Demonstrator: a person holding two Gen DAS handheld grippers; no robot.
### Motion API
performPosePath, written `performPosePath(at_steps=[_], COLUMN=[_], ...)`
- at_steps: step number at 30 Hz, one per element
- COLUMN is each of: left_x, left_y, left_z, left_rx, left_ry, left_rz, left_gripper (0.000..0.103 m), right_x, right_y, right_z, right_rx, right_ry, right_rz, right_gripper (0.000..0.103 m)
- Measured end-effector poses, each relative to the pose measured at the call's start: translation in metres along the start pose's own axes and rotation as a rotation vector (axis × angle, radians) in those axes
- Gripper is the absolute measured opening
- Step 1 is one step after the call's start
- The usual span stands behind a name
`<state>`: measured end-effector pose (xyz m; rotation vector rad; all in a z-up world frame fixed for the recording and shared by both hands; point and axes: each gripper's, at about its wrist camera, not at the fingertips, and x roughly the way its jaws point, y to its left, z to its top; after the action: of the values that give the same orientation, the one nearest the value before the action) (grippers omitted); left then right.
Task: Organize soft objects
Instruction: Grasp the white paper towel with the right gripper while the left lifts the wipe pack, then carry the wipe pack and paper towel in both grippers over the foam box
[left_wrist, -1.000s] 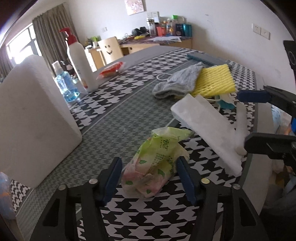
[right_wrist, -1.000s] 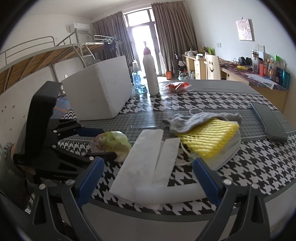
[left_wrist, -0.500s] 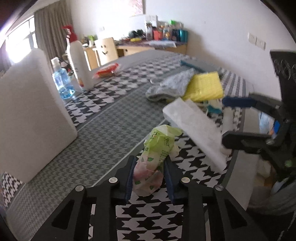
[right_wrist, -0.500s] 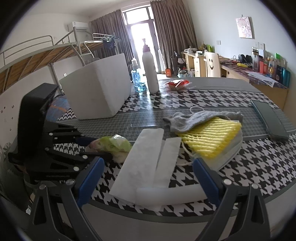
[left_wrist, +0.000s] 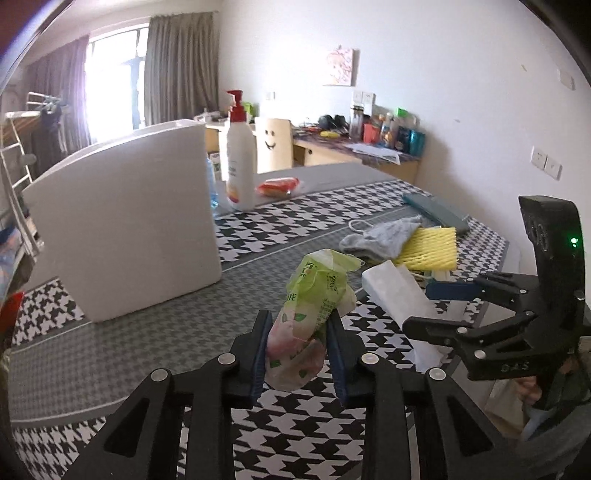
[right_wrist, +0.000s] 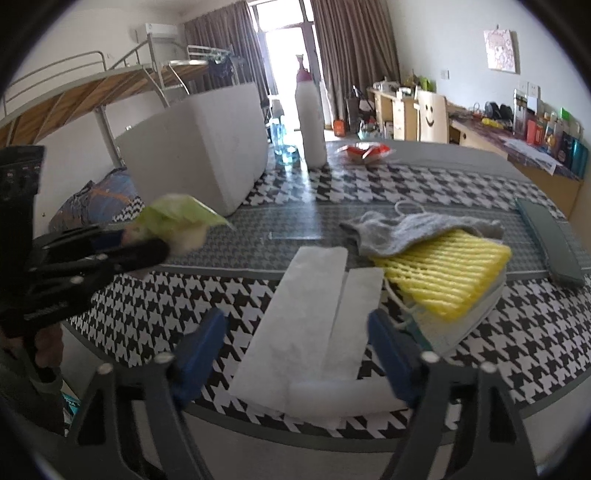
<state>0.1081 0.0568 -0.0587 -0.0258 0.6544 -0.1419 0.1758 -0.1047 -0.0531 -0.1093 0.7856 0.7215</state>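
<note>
**One tissue pack gripped above the table**

The left gripper (left_wrist: 298, 352) pinches one crumpled green-and-pink plastic tissue pack (left_wrist: 314, 306), held above the houndstooth table (left_wrist: 110, 354). The right gripper (right_wrist: 299, 350) gapes wide over two flat white foam strips (right_wrist: 299, 321). Nearby lie one grey knit cloth (right_wrist: 410, 232) and one yellow foam net (right_wrist: 443, 273). One large white foam box (left_wrist: 122, 236) stands behind.

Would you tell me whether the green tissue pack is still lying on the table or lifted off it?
Lifted: the left gripper is shut on the tissue pack, and the right wrist view shows it raised above the table.
</note>
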Motion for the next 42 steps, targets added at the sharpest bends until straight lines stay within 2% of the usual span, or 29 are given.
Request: performPosePath(at_steps=[3,5,11,15,17,23,31,42], left_x=[-0.004,-0.006,-0.009,-0.007,-0.010,-0.013,-0.031,-0.055], left_y=[0.001,0.002,0.002,0.000,-0.002,0.001,0.009,0.009], left_z=[-0.003,-0.004,-0.006,-0.006,-0.006,-0.006,-0.001,0.005], left_rx=[-0.022,-0.034,-0.045,-0.043,-0.041,-0.050,-0.069,-0.085], left_ry=[-0.013,-0.022,-0.031,-0.030,-0.034,-0.043,-0.082,-0.119], left_rz=[0.018,0.023,0.035,0.037,0.034,0.046,0.063,0.091], left_gripper=[0.031,0.031,0.031,0.031,0.031,0.031,0.031,0.031], right_x=[0.001,0.004,0.018,0.022,0.023,0.028,-0.004,-0.040], right_y=[0.001,0.000,-0.005,-0.007,-0.008,-0.007,0.004,0.000], right_z=[0.000,0.001,0.001,0.003,0.004,0.009,0.026,0.042], right_rx=[-0.001,0.005,0.013,0.004,-0.007,-0.021,-0.029,-0.003], right_ry=[0.013,0.032,0.110,0.125,0.134,0.153,0.013,-0.114], right_rz=[-0.016,-0.034,-0.071,-0.087,-0.116,-0.113,-0.037,0.014], right_gripper=[0.069,0.061,0.046,0.041,0.029,0.008,0.006,0.006])
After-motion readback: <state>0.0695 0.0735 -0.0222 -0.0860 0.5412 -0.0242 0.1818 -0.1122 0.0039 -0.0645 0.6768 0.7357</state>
